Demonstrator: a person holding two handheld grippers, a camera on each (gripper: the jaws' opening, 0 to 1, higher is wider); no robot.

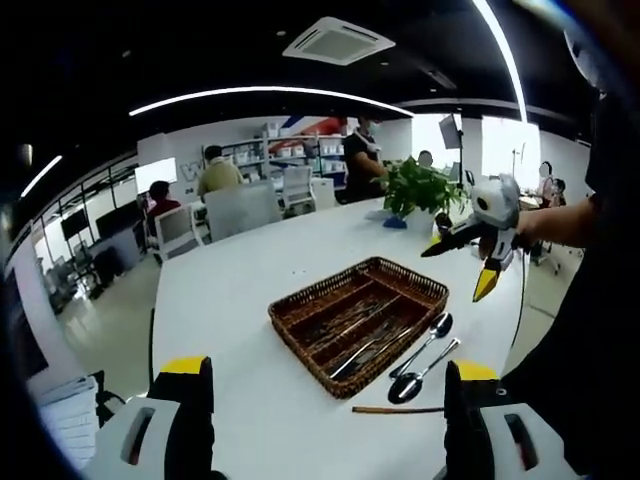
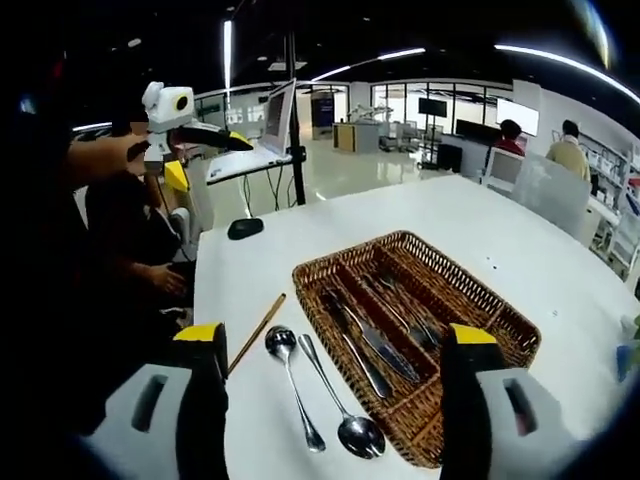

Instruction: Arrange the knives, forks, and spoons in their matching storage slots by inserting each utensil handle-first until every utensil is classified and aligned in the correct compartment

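Both grippers — left gripper (image 1: pixel 330 400), right gripper (image 2: pixel 330 380) — raised above white table (image 2: pixel 520 225), jaws spread, holding nothing. Wicker tray (image 2: pixel 330 262) holds knives, forks; two spoons (image 2: pixel 335 400) lie just beside it (chopstick (image 2: pixel 257 333) nearby). Likely next: grasp spoon, insert handle-first.

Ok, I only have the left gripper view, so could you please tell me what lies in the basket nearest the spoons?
Observer: In the right gripper view, the basket compartment beside the two spoons holds what look like knives.
Operator: Is anything lying beyond the stick?
Observer: Yes, past the wooden stick a small black object, perhaps a mouse, sits near the edge of the table.
Operator: And how does my left tool look?
Observer: The left tool is held raised beside the table, open.
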